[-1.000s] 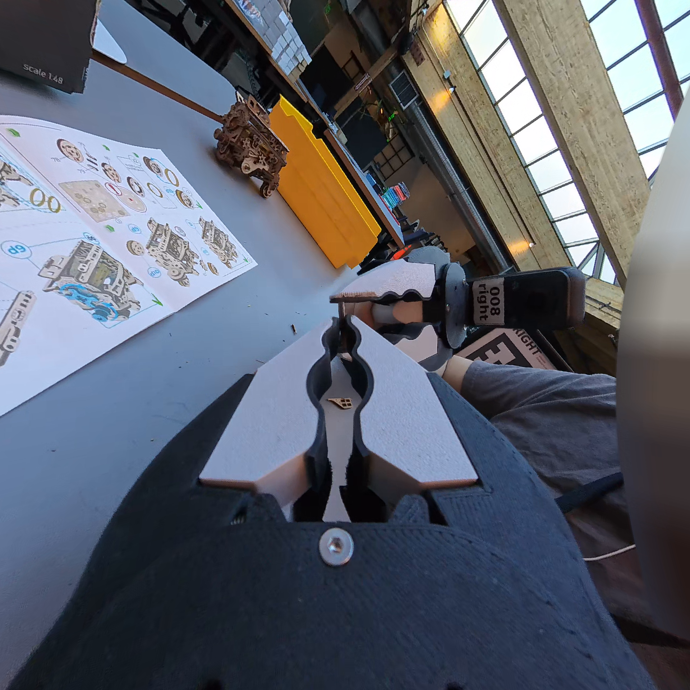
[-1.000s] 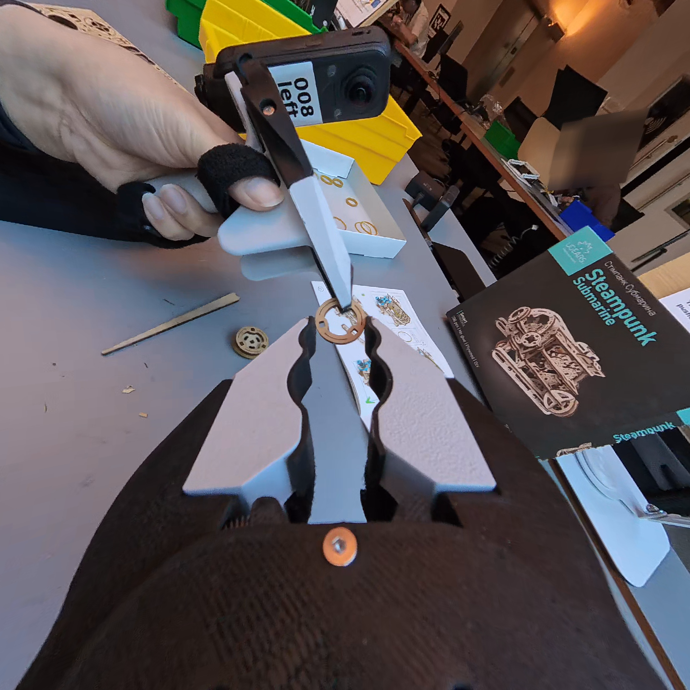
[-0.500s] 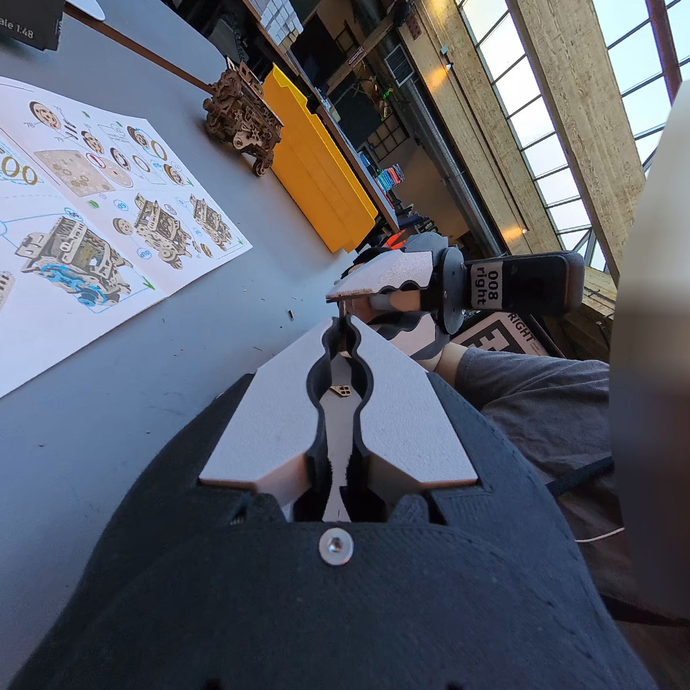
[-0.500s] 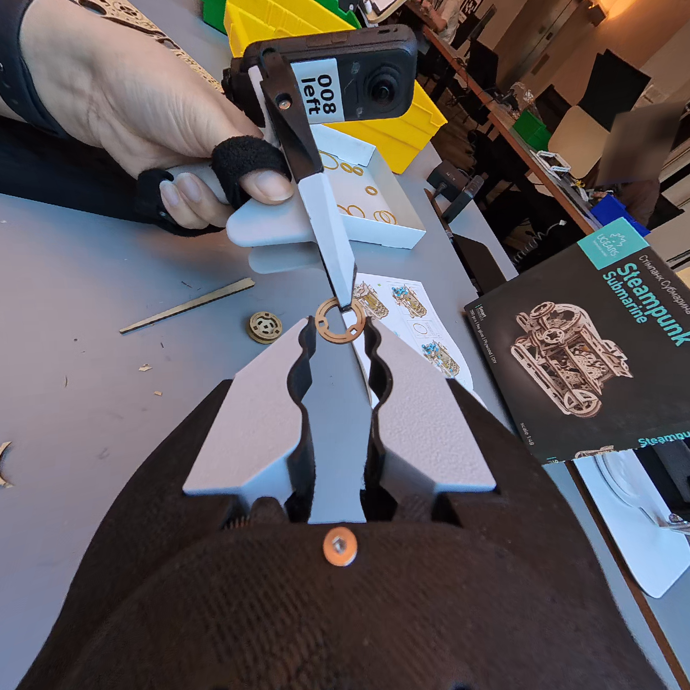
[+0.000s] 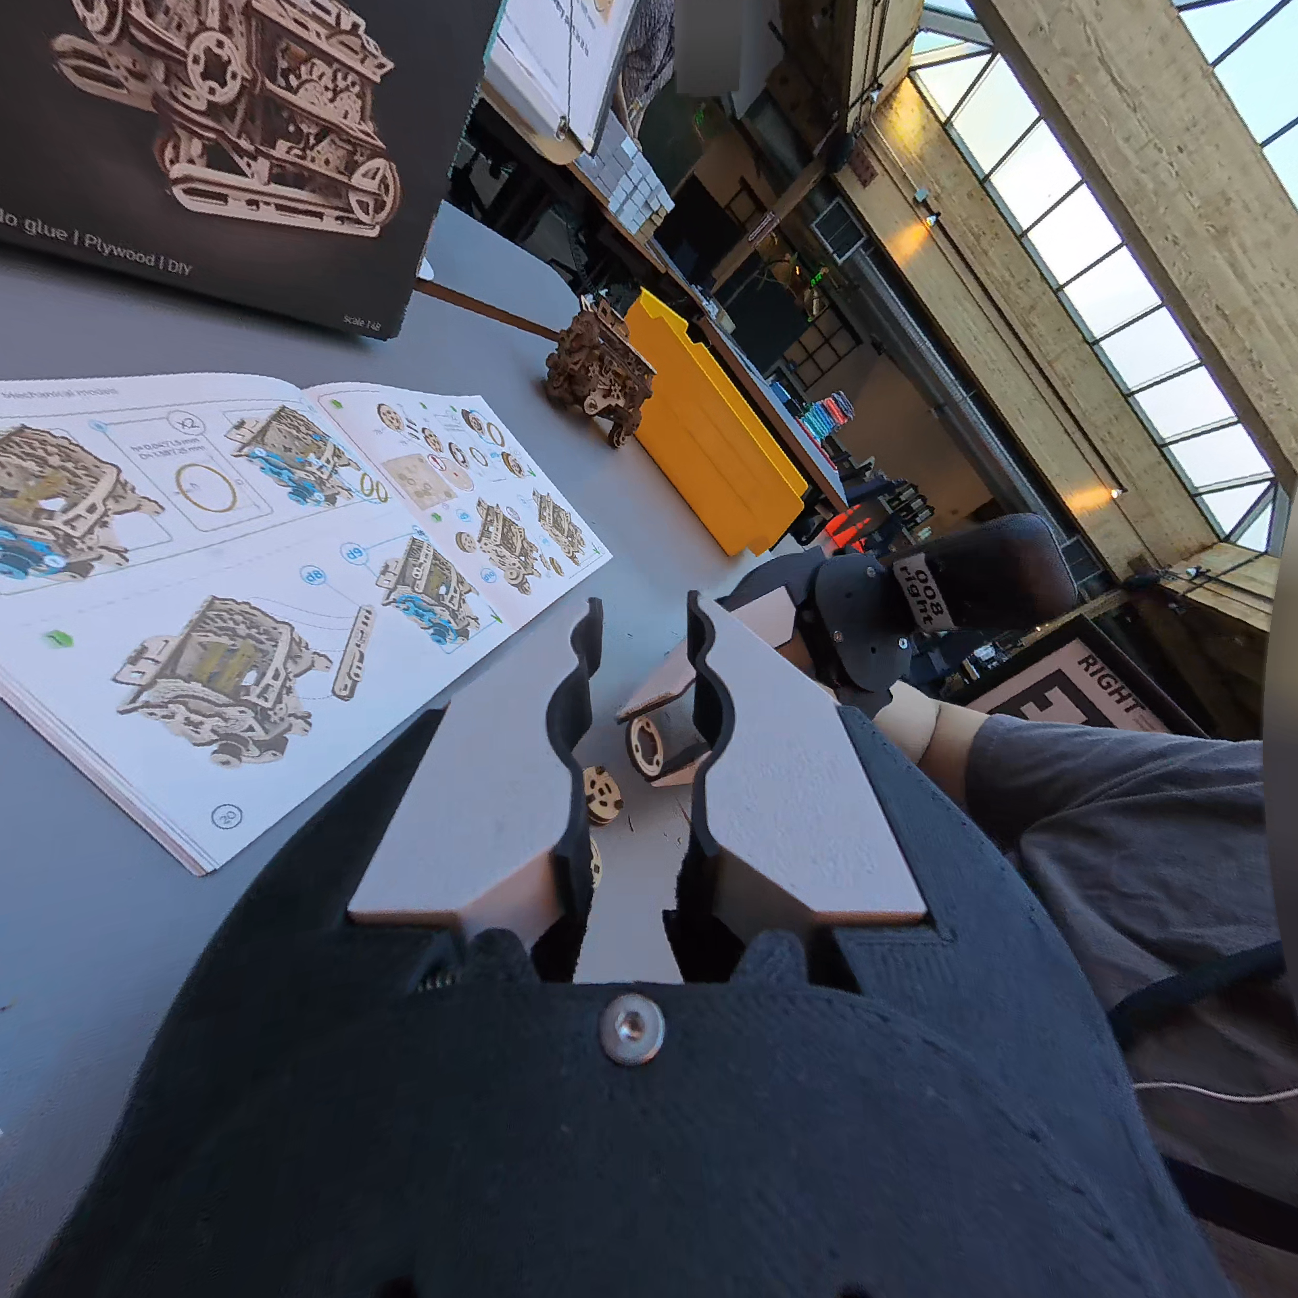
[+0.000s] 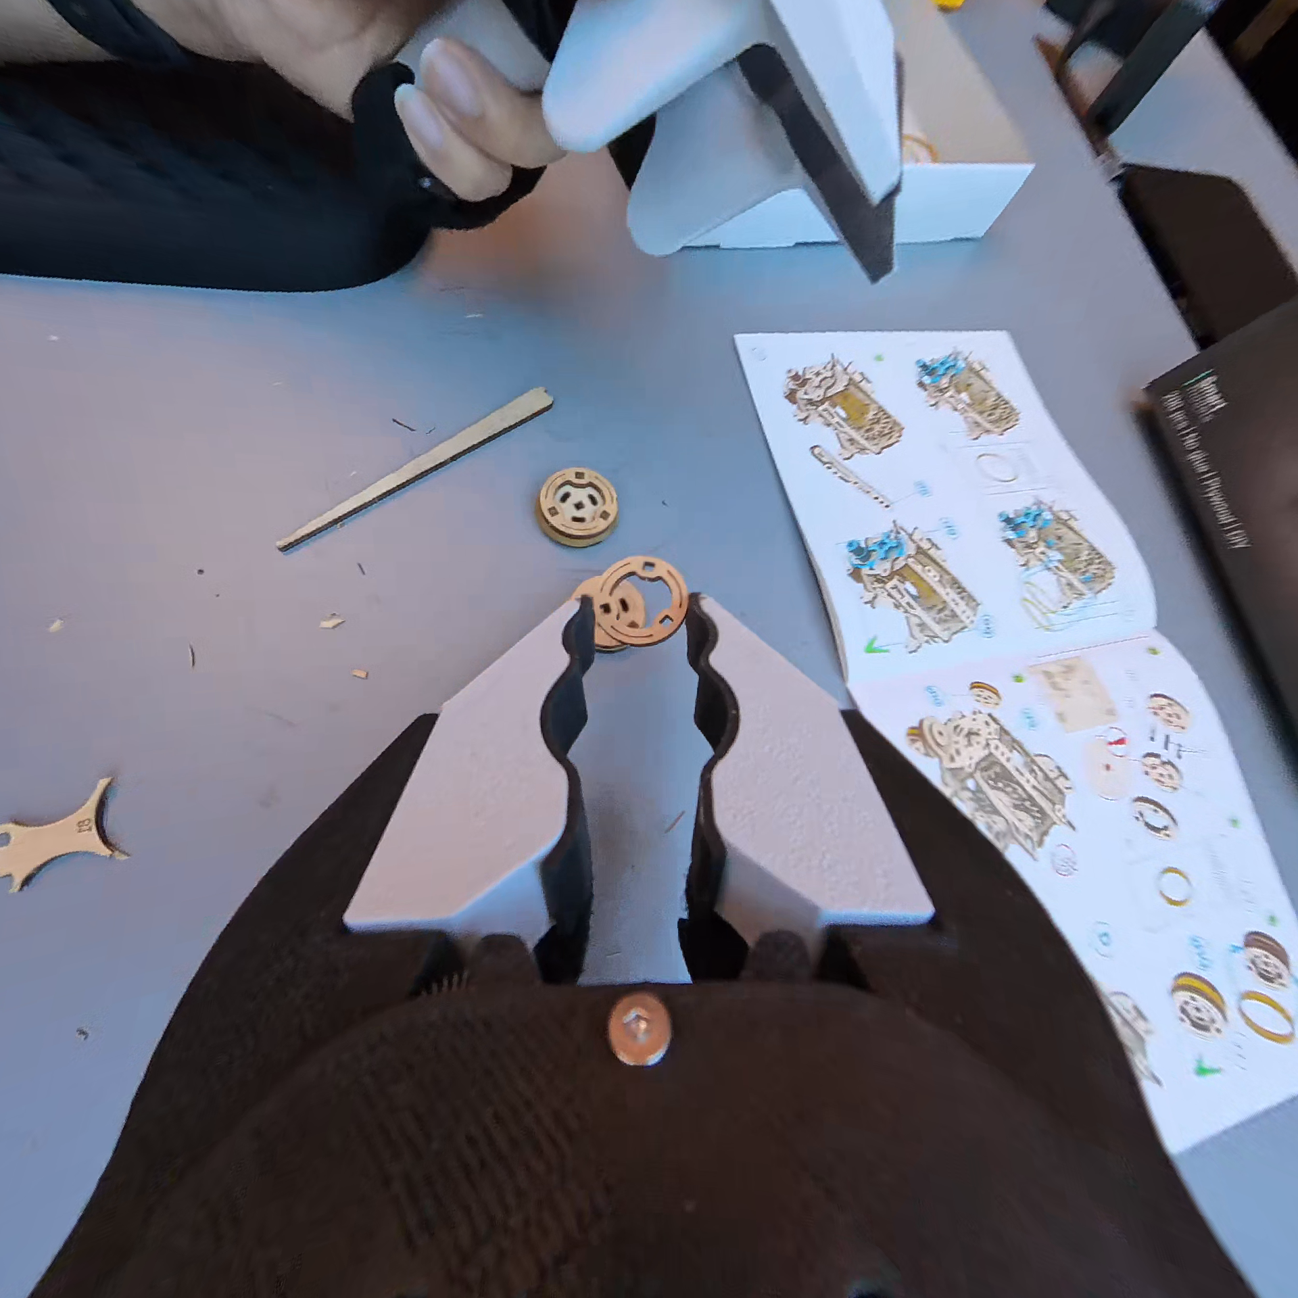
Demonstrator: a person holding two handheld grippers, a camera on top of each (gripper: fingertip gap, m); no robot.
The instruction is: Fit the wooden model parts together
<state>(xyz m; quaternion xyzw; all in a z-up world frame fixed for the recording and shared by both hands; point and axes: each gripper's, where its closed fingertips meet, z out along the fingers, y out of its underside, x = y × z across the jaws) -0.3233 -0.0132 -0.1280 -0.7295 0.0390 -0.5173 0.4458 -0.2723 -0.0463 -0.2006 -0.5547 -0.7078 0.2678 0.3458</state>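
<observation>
Right tongs (image 6: pixel 636 610) pinch a thin wooden ring (image 6: pixel 643 599) edgewise between their tips, low over the grey counter (image 6: pixel 211 435); the jaws stand only ring-width apart. A small wooden disc (image 6: pixel 588 618) sits partly behind the ring at its 9 o'clock; contact between them cannot be judged. A thicker wooden wheel (image 6: pixel 577 506) lies flat on the counter at 11 o'clock of the ring, apart from it. A flat wooden stick (image 6: pixel 414 469) lies further out at 10 o'clock, and a leftover offcut (image 6: pixel 53 836) near the 9 o'clock edge. The open instruction booklet (image 6: pixel 997 632) lies at 3 o'clock. Left tongs (image 5: pixel 646 607) are spread wide and empty, raised above the counter; in the left wrist view a wooden wheel (image 5: pixel 602 794) shows through the gap between the jaws. The assembled model (image 5: pixel 597 372) stands at 12 o'clock beside a yellow bin (image 5: pixel 709 435), the kit box (image 5: pixel 211 154) at 11 o'clock.
</observation>
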